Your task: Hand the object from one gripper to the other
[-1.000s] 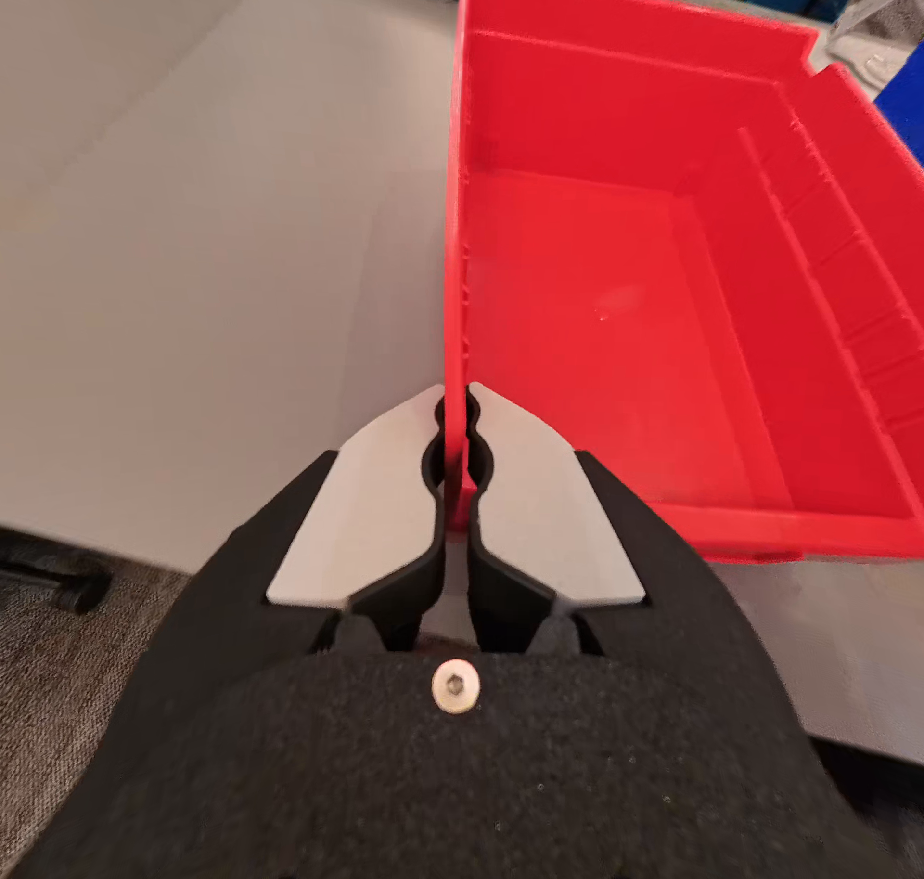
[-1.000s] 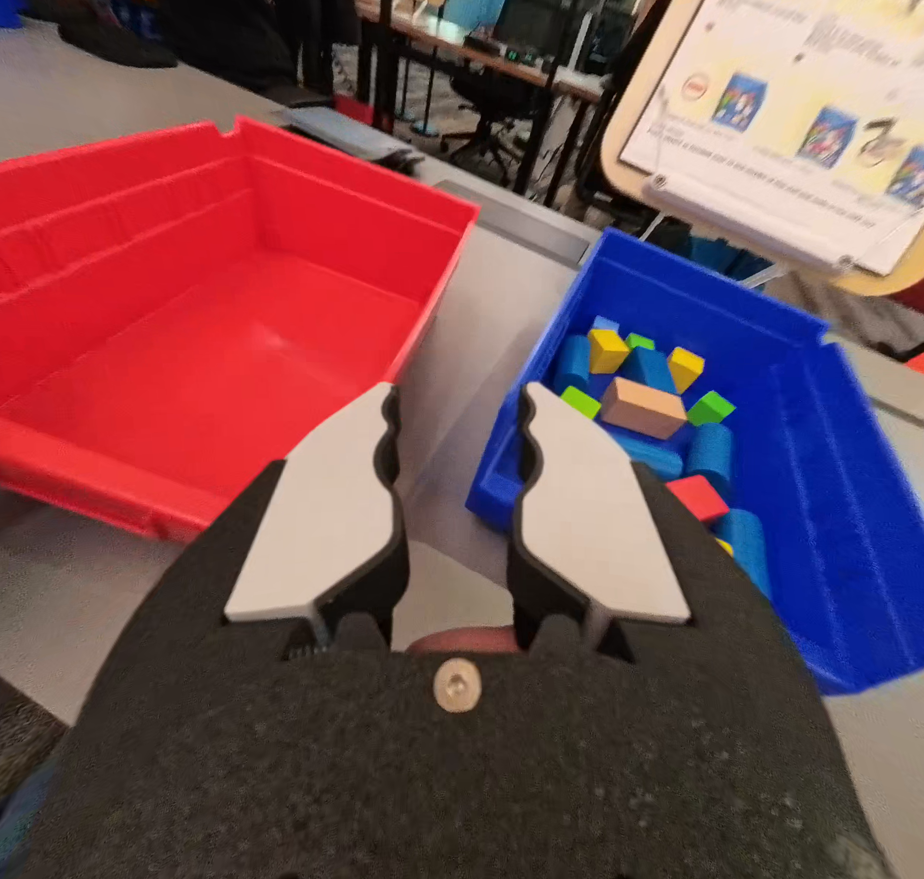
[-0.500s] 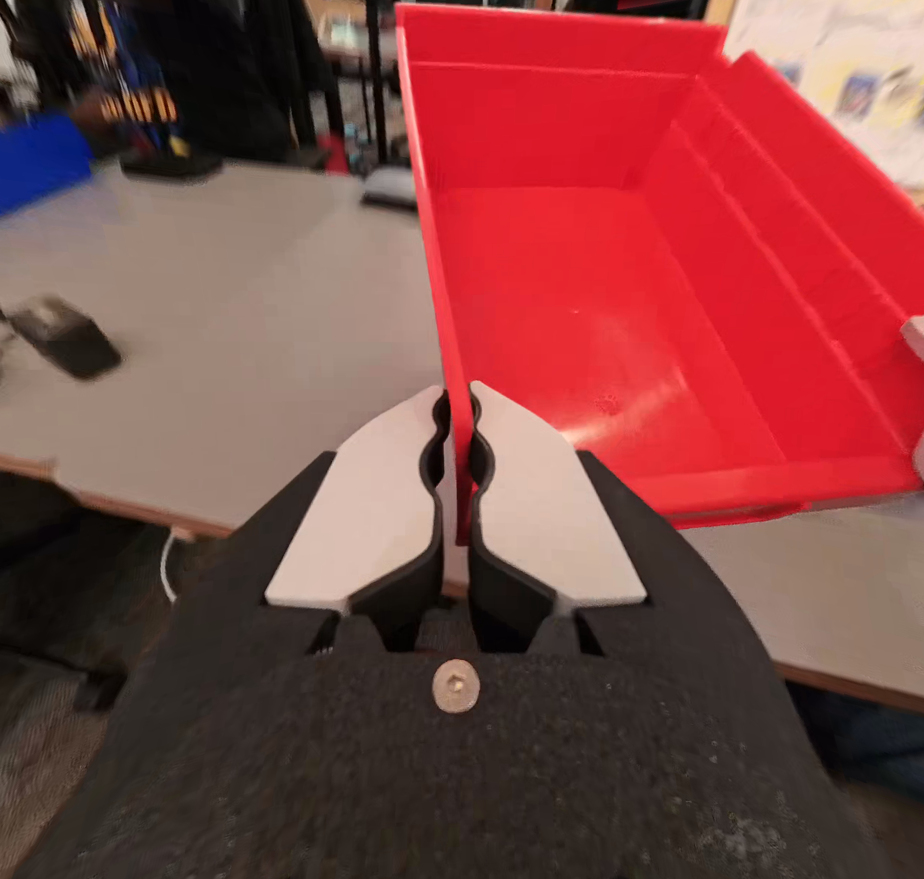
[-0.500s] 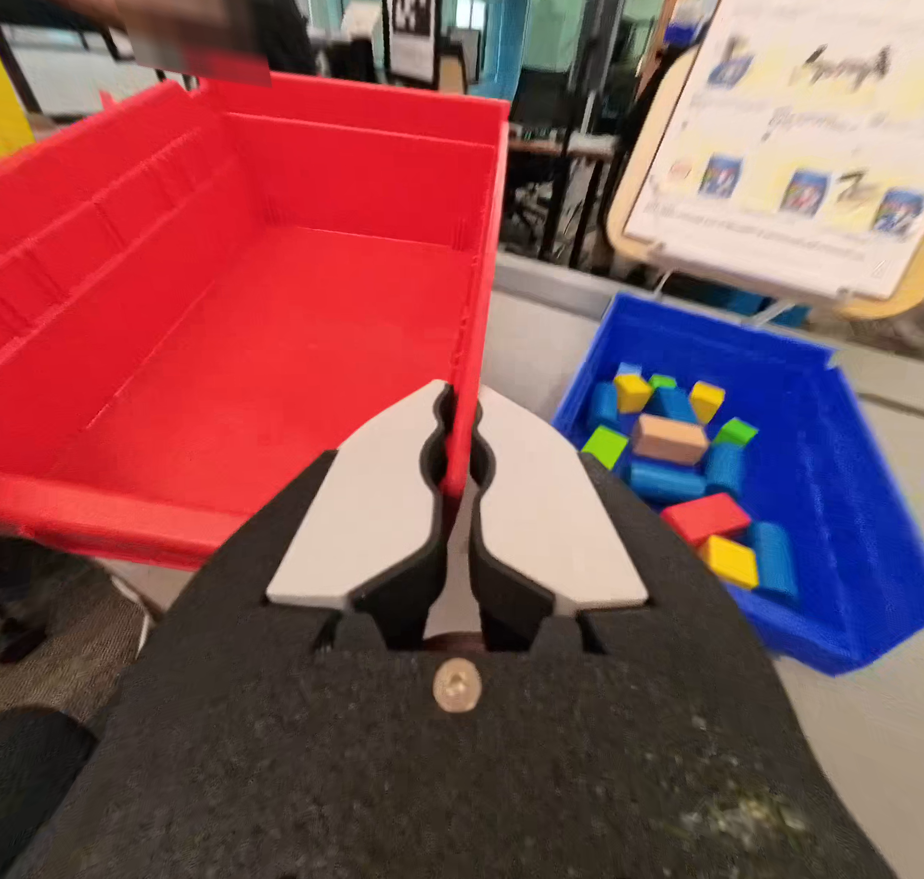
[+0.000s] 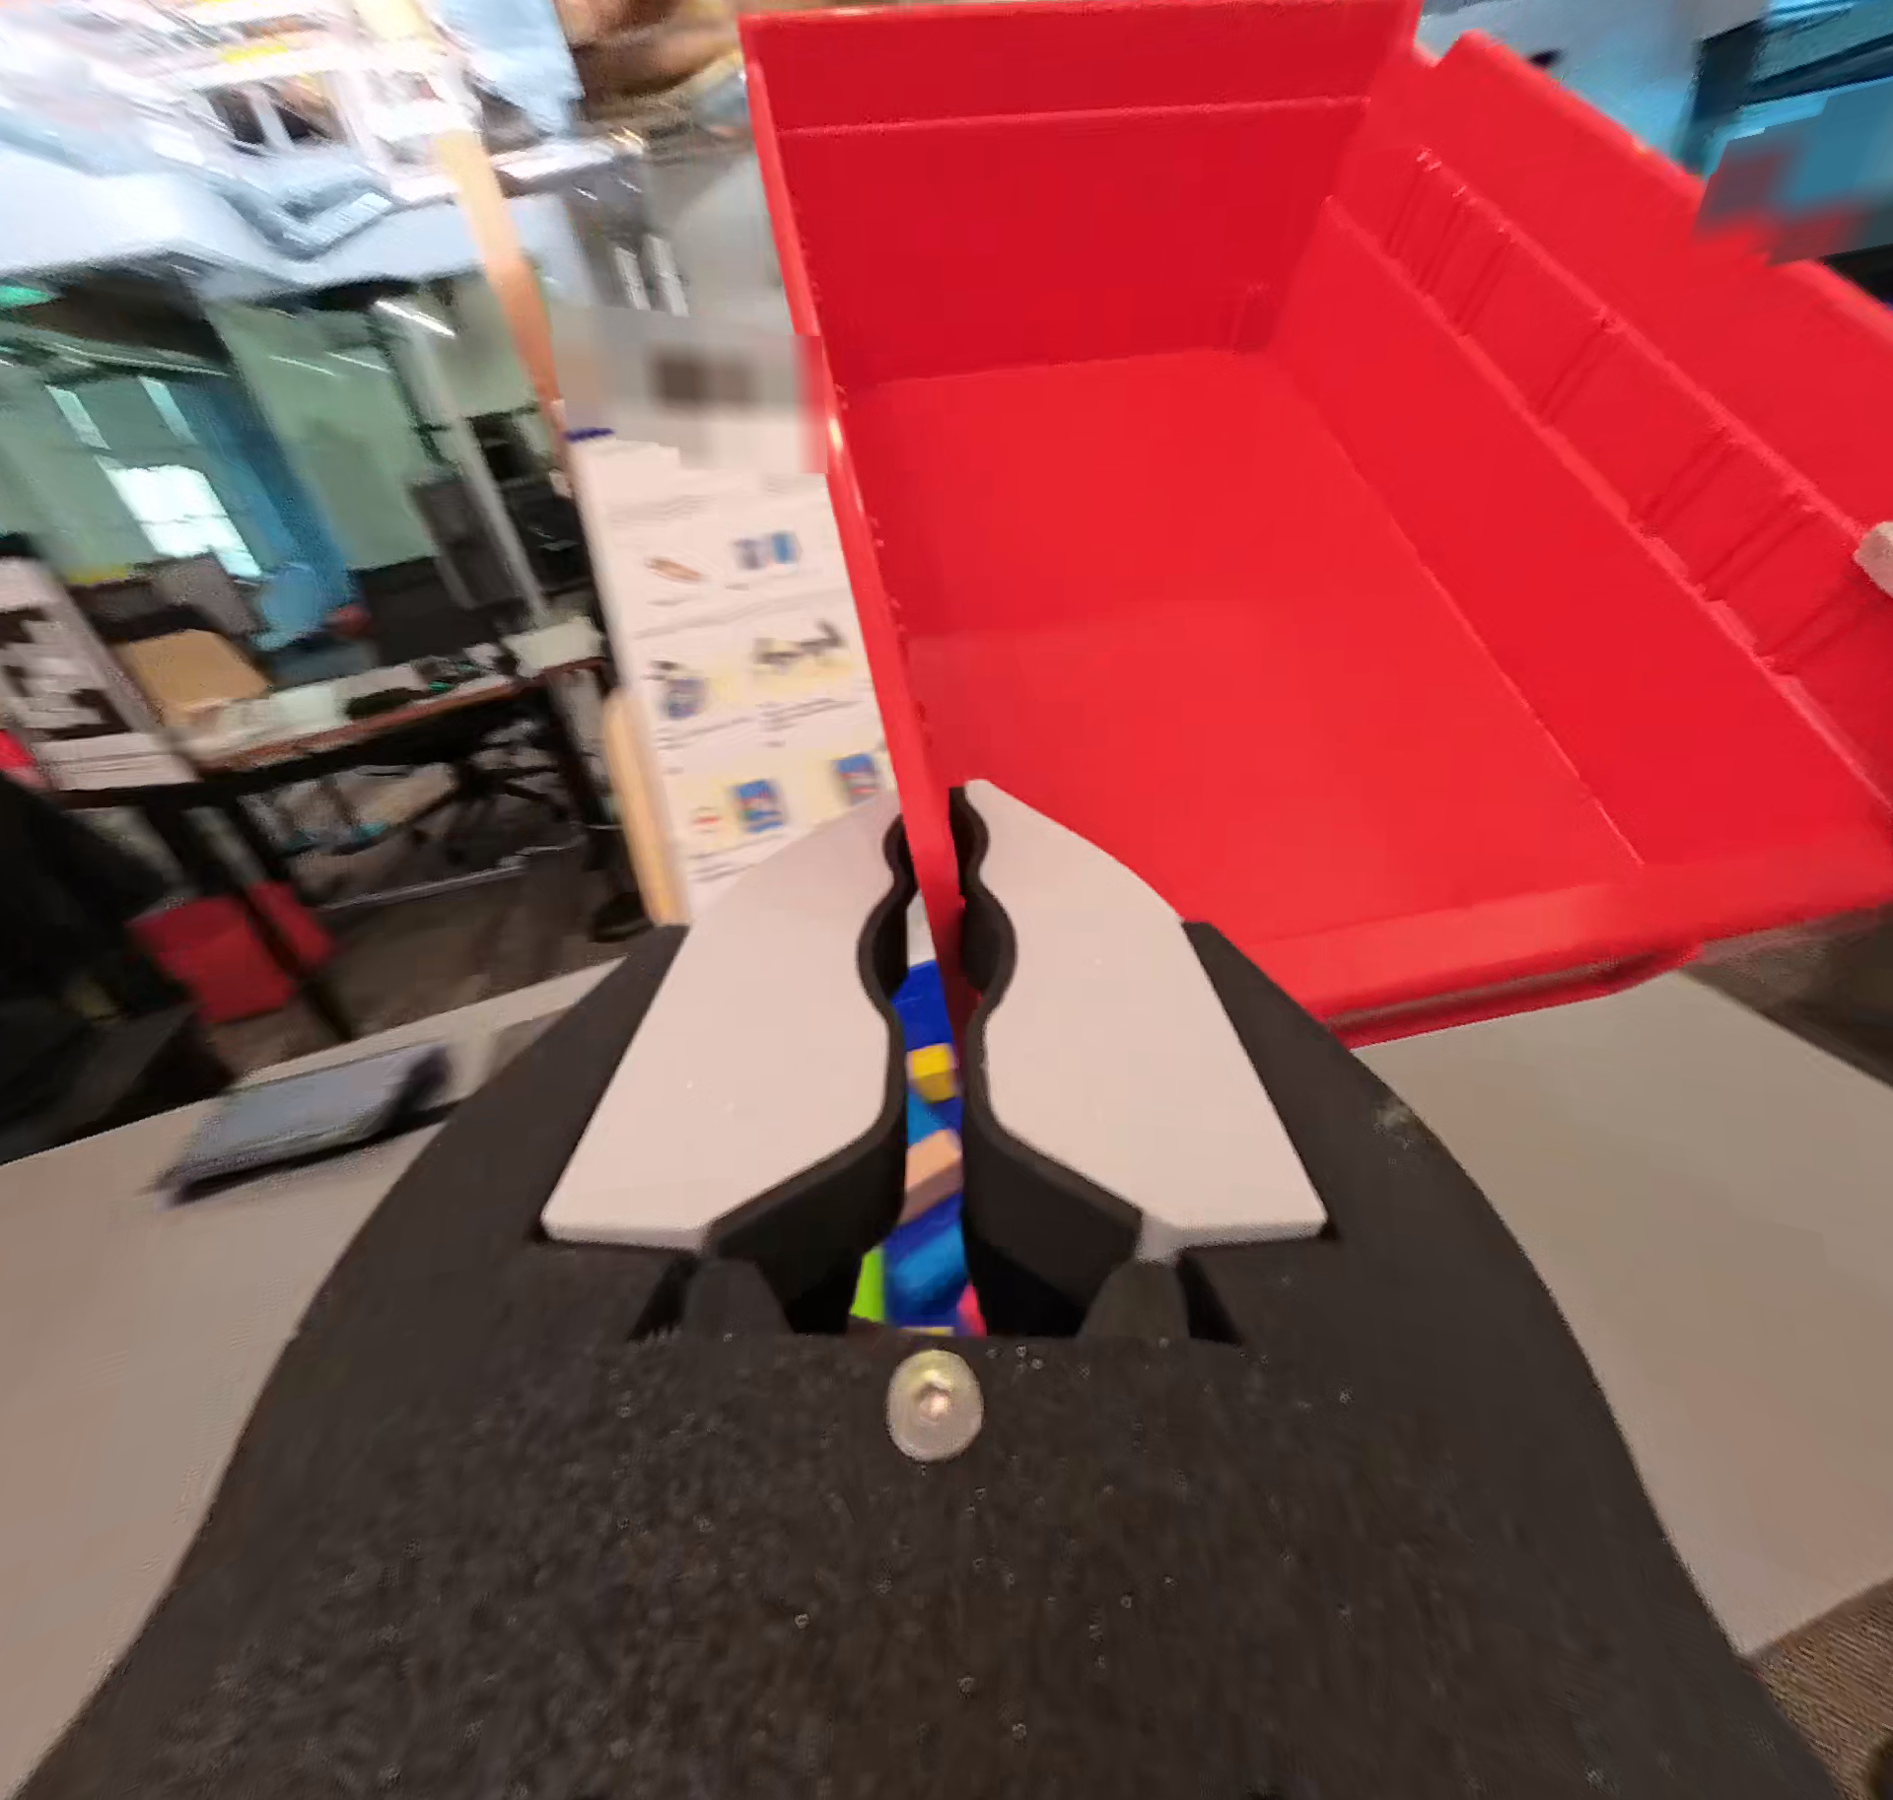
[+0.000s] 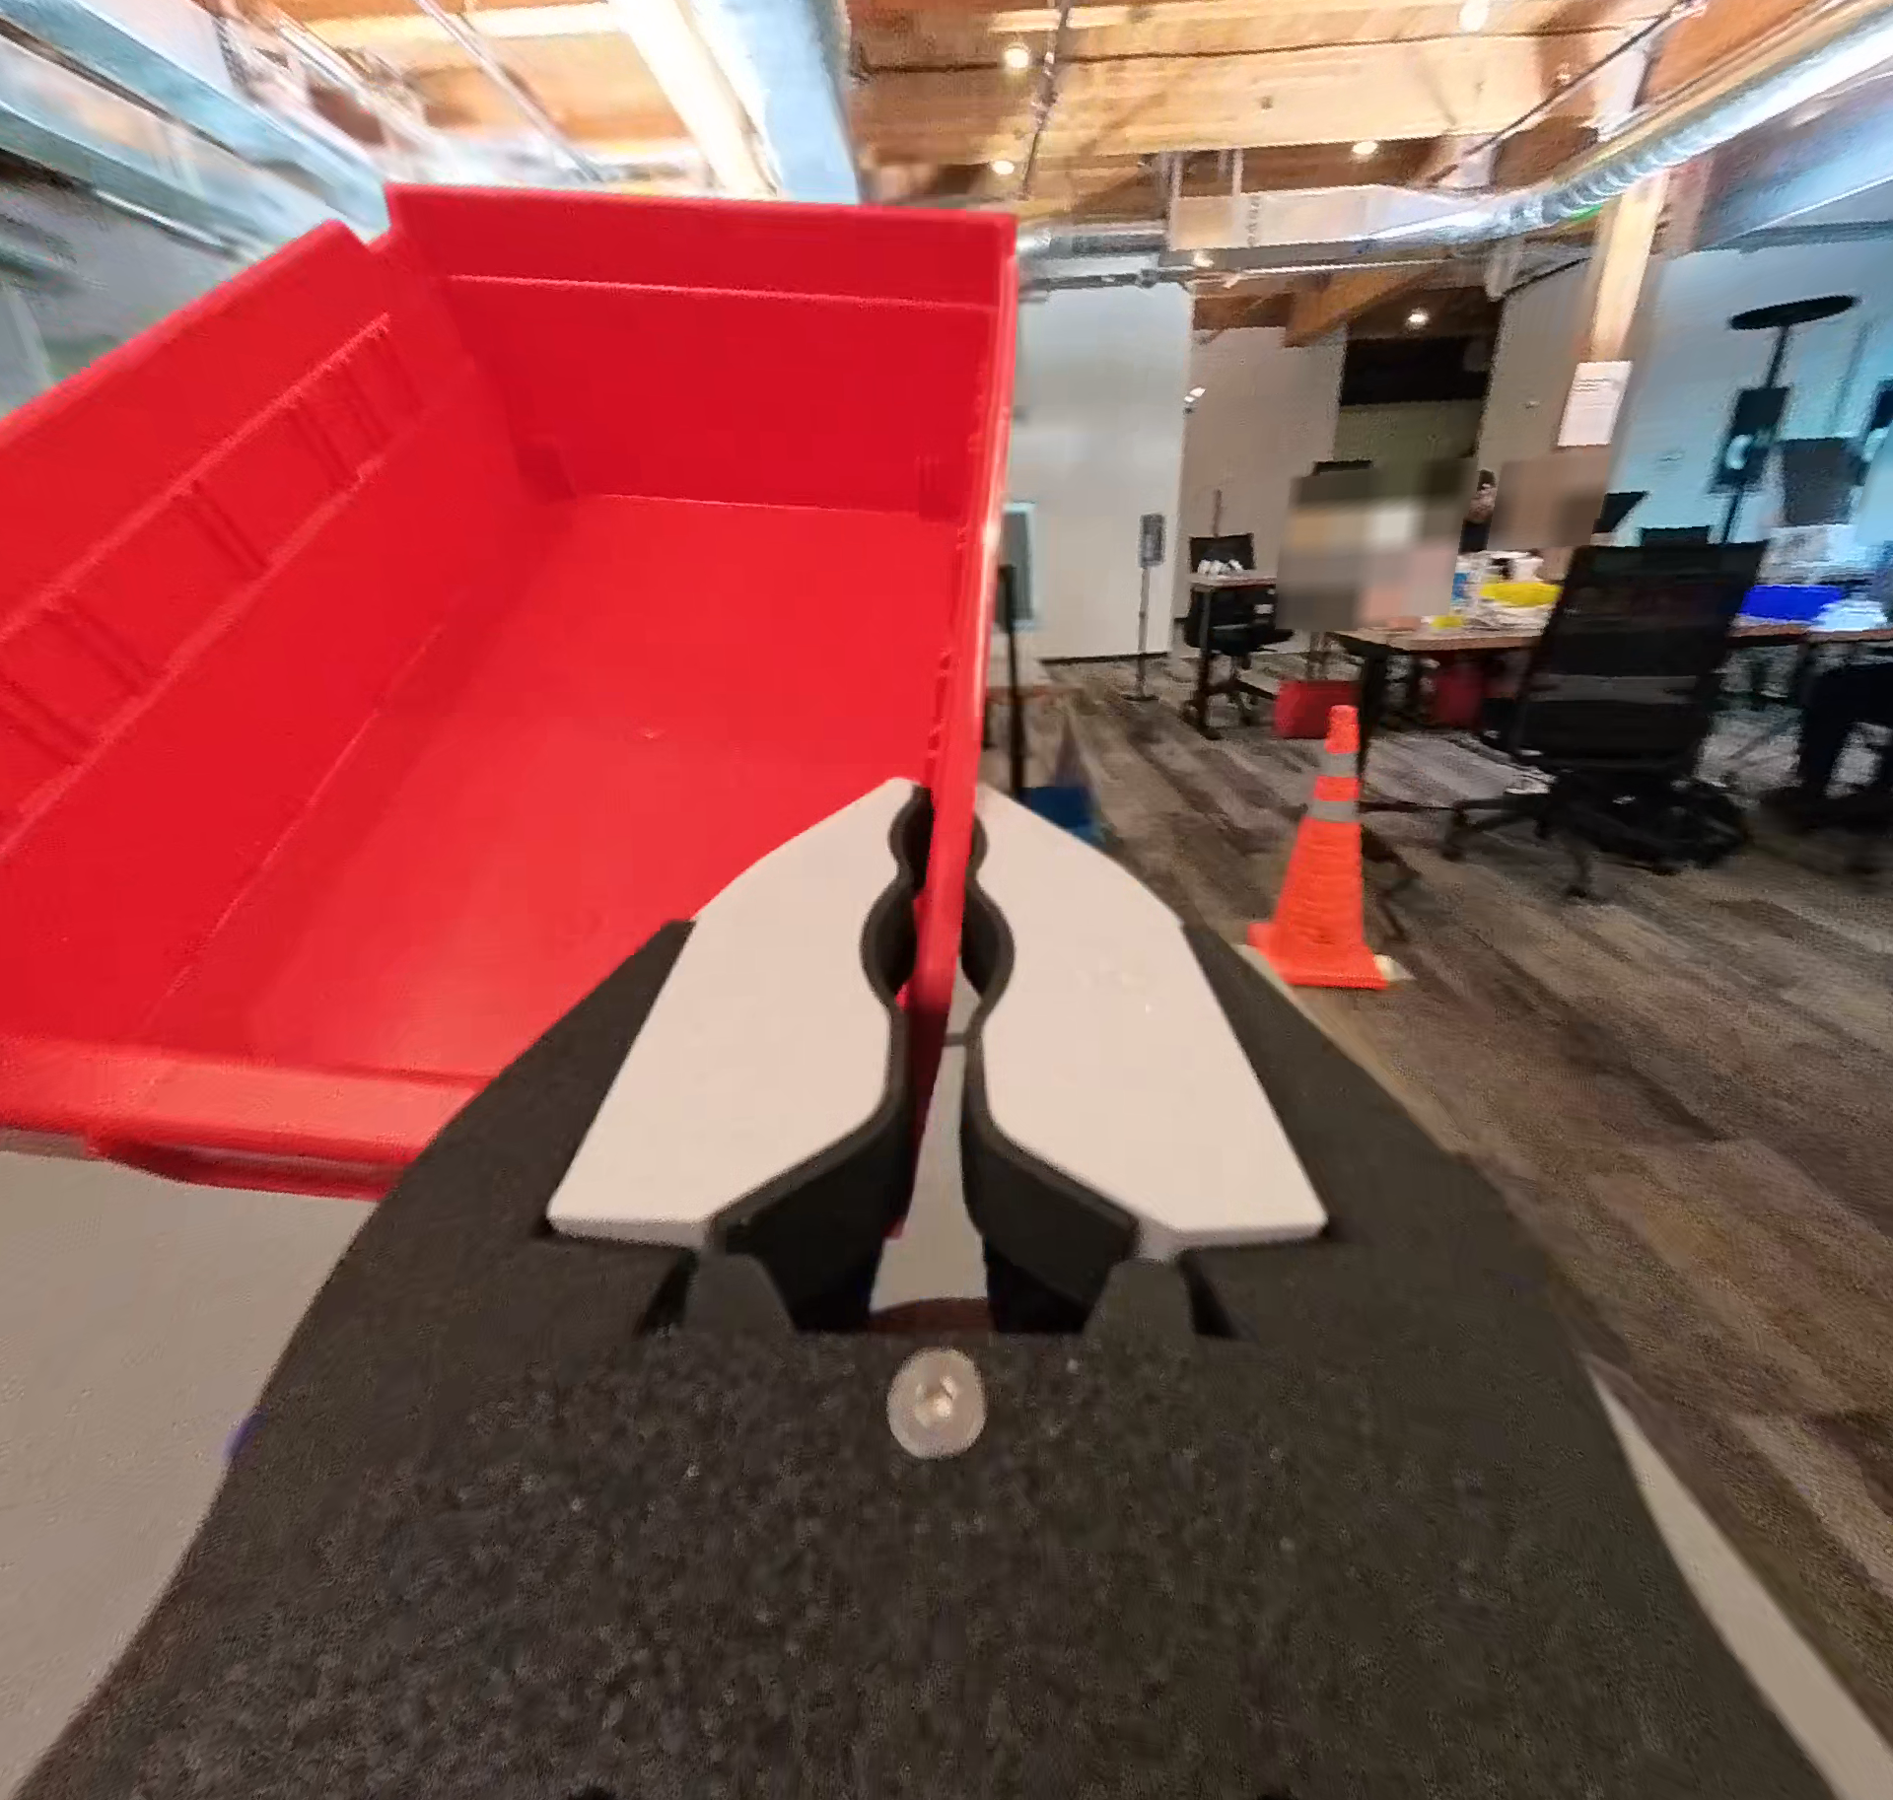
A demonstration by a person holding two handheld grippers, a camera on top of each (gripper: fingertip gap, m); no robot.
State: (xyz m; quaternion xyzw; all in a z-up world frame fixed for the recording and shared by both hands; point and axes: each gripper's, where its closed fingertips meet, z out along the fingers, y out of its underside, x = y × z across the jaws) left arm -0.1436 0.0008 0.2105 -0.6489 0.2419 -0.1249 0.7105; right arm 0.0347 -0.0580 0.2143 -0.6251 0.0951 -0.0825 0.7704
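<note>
1. Above the grey desk (image 5: 1537, 1239), the red bin (image 5: 1229, 624) is held in the air, tilted so its open inside faces both cameras.
2. The left gripper (image 5: 937, 860) has its fingers (image 5: 758, 1034) clamped on the bin's left side wall, near the corner closest to the camera.
3. The right gripper (image 6: 948, 860) has its fingers (image 6: 1106, 1034) closed on the opposite side wall, again near the close corner (a thin strip of red wall runs down between the grey plates).
4. So the bin hangs between the two grippers, one on each long side, and its bottom edge is clear of the desk in both views.
5. Through the narrow gap of the left gripper, coloured blocks (image 5: 927, 1177) show below: blue, yellow, tan and green pieces.
6. A dark flat device (image 5: 307, 1116) lies on the desk at the left of the left wrist view, blurred.
7. In the right wrist view an orange traffic cone (image 6: 1321, 870) stands on the wooden floor (image 6: 1639, 1085), with a black office chair (image 6: 1608, 686) farther back.
</note>
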